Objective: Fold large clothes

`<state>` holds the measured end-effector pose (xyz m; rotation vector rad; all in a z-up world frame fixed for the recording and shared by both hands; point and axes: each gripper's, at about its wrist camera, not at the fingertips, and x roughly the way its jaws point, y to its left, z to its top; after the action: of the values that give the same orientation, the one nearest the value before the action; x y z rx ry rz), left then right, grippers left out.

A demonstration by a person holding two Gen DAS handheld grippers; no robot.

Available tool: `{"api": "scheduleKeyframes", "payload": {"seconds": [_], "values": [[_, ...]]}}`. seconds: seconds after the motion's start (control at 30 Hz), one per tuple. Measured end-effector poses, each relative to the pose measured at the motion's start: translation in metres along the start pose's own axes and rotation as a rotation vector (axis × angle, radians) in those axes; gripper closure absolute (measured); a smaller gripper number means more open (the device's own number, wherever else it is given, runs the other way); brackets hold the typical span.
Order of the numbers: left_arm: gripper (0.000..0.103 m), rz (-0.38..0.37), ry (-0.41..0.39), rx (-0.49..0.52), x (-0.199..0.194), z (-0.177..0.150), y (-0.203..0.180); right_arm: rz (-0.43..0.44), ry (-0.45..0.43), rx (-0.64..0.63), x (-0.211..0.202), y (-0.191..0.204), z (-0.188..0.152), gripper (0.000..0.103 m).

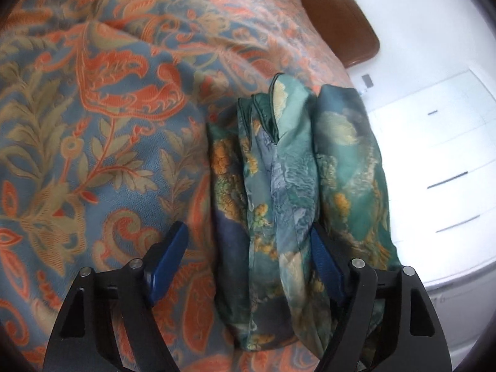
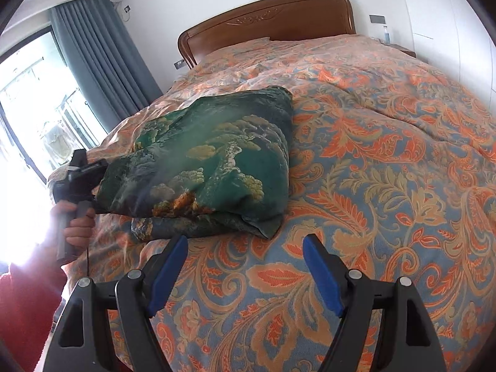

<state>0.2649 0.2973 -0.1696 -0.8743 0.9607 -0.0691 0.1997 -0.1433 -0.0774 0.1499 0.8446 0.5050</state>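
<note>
A green garment with a cloud and wave print (image 2: 214, 161) lies folded into a thick bundle on the bed. In the left wrist view its stacked layers (image 1: 288, 186) stand edge-on between the wide-apart blue pads of my left gripper (image 1: 248, 248), which is open around part of the bundle. The left gripper also shows in the right wrist view (image 2: 82, 170), held by a hand at the bundle's left end. My right gripper (image 2: 245, 260) is open and empty, just in front of the bundle's near edge.
The bed's orange and blue paisley cover (image 2: 387, 161) spreads to the right. A wooden headboard (image 2: 269, 21) stands at the back. Grey curtains (image 2: 99, 52) and a bright window are at the left. White drawers (image 1: 440, 161) stand beside the bed.
</note>
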Motion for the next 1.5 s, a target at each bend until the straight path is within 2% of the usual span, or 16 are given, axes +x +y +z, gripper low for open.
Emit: {"api": "scheduleKeyframes", "payload": {"seconds": [0.2, 0.33, 0.5, 0.57, 0.63, 0.67, 0.73, 0.8, 0.87, 0.9, 0.93, 0.97, 1.07, 1.23, 1.37, 1.5], "values": [[0.03, 0.003, 0.035, 0.049, 0.017, 0.004, -0.02, 0.027, 0.016, 0.043, 0.008, -0.009, 0.013, 0.025], [0.03, 0.015, 0.053, 0.089, 0.031, 0.009, -0.033, 0.067, 0.024, 0.104, 0.021, -0.032, 0.042, 0.024], [0.025, 0.011, 0.081, 0.097, 0.045, 0.014, -0.031, 0.152, 0.154, 0.209, 0.078, -0.076, 0.078, 0.024], [0.025, 0.008, 0.092, 0.085, 0.049, 0.017, -0.028, 0.25, 0.236, 0.26, 0.113, -0.09, 0.088, 0.024], [0.025, 0.011, 0.097, 0.084, 0.052, 0.017, -0.027, 0.336, 0.269, 0.299, 0.133, -0.093, 0.093, 0.023], [0.025, 0.016, 0.1, 0.085, 0.053, 0.018, -0.028, 0.425, 0.291, 0.334, 0.147, -0.093, 0.096, 0.022], [0.025, 0.024, 0.104, 0.081, 0.057, 0.019, -0.03, 0.489, 0.333, 0.363, 0.168, -0.088, 0.1, 0.008], [0.033, 0.033, 0.109, 0.075, 0.057, 0.018, -0.031, 0.461, 0.332, 0.338, 0.182, -0.078, 0.104, 0.008], [0.059, 0.05, 0.105, 0.088, 0.055, 0.015, -0.04, 0.389, 0.328, 0.251, 0.186, -0.06, 0.108, 0.011], [0.064, 0.068, 0.098, 0.101, 0.053, 0.014, -0.045, 0.356, 0.319, 0.204, 0.183, -0.051, 0.11, 0.018], [0.07, 0.094, 0.083, 0.128, 0.048, 0.011, -0.053, 0.292, 0.295, 0.102, 0.174, -0.031, 0.113, 0.024], [0.073, 0.118, 0.068, 0.152, 0.044, 0.008, -0.061, 0.242, 0.274, 0.015, 0.165, -0.014, 0.112, 0.025], [0.076, 0.146, 0.012, 0.208, 0.027, -0.005, -0.08, 0.135, 0.196, -0.177, 0.14, 0.028, 0.105, 0.031], [0.076, 0.117, -0.055, 0.262, -0.002, -0.019, -0.113, 0.092, 0.036, -0.355, 0.088, 0.077, 0.085, 0.033], [0.076, 0.088, -0.104, 0.299, -0.021, -0.011, -0.144, 0.097, -0.064, -0.411, 0.052, 0.099, 0.082, 0.033], [0.076, 0.066, -0.146, 0.337, -0.032, 0.011, -0.168, 0.103, -0.14, -0.411, 0.028, 0.101, 0.116, 0.033]]}}
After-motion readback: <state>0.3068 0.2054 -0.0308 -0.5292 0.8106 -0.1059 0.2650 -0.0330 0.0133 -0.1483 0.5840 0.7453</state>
